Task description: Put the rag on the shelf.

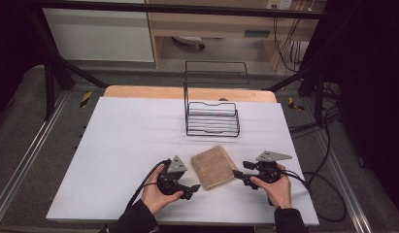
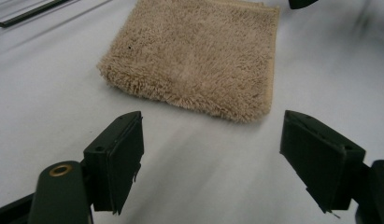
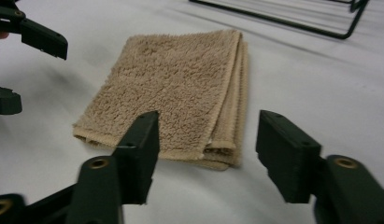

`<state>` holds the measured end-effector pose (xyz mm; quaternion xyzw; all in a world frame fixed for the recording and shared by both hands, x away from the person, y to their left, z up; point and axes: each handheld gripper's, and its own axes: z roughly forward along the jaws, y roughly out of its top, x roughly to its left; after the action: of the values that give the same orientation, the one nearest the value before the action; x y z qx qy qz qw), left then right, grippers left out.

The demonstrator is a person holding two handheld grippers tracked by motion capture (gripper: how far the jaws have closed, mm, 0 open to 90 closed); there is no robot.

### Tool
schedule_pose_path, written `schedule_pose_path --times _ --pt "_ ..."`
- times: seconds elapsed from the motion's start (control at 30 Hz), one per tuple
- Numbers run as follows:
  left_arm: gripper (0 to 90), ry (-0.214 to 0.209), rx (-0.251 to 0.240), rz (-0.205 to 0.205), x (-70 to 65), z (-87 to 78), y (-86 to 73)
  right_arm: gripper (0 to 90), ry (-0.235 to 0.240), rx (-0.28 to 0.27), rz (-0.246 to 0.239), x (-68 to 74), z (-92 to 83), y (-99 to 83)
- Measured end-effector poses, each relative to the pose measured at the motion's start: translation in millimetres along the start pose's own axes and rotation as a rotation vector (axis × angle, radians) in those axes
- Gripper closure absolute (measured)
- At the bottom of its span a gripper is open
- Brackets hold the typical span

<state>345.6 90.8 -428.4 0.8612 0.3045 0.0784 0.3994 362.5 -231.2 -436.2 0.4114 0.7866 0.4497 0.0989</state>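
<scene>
Tongs status: left tongs (image 1: 196, 187) are spread wide, nothing between the jaws, nothing touched; in the left gripper view the jaws straddle bare bench just short of the near edge of the folded towel (image 2: 194, 56). Right tongs (image 1: 237, 173) are likewise held apart and empty; in the right gripper view the folded corner of the towel lies just ahead of the gap, and no contact is seen.

Towel position: flat on the white bench (image 1: 119, 145), between the two tongs, folded into several layers, stacked edges visible on the side facing the right tongs. A black wire rack (image 1: 212, 119) stands farther back on the bench, well apart from the towel.

Risks, as judged:
- Only the top layer may be pinched if the right tongs close too high on the stacked edges; the fold would then open when lifted.
- The towel may be pushed along the smooth bench instead of gripped if a jaw is driven in low against the edge.
- Uneven lifting by the two sides may let the bundle sag and unfold.
- The rack wires may snag the pile if the towel is carried there low.
</scene>
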Motion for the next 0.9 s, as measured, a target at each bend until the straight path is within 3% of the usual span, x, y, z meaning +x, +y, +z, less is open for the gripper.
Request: schedule_pose_path --times 0.1,0.3,0.57,0.77,0.9 --pt "21.7 -0.003 0.0 0.0 -0.2 1.9 -1.1 47.3 0.007 0.008 -0.004 2.5 7.4 0.8" --pt "21.7 -0.004 0.006 0.0 0.0 3.7 -2.7 60.0 -0.023 0.047 -0.003 1.4 14.3 1.9" --pt "22.1 0.0 -0.004 -0.006 1.9 1.3 -2.5 77.3 -0.017 0.077 0.049 1.1 17.9 0.6" --pt "22.4 -0.001 -0.003 -0.005 1.6 1.1 -2.6 79.4 -0.011 0.073 0.062 1.3 17.2 0.9" --pt "22.4 -0.003 -0.001 -0.001 1.7 0.5 -2.6 74.3 -0.026 0.024 0.046 1.3 13.8 2.3"
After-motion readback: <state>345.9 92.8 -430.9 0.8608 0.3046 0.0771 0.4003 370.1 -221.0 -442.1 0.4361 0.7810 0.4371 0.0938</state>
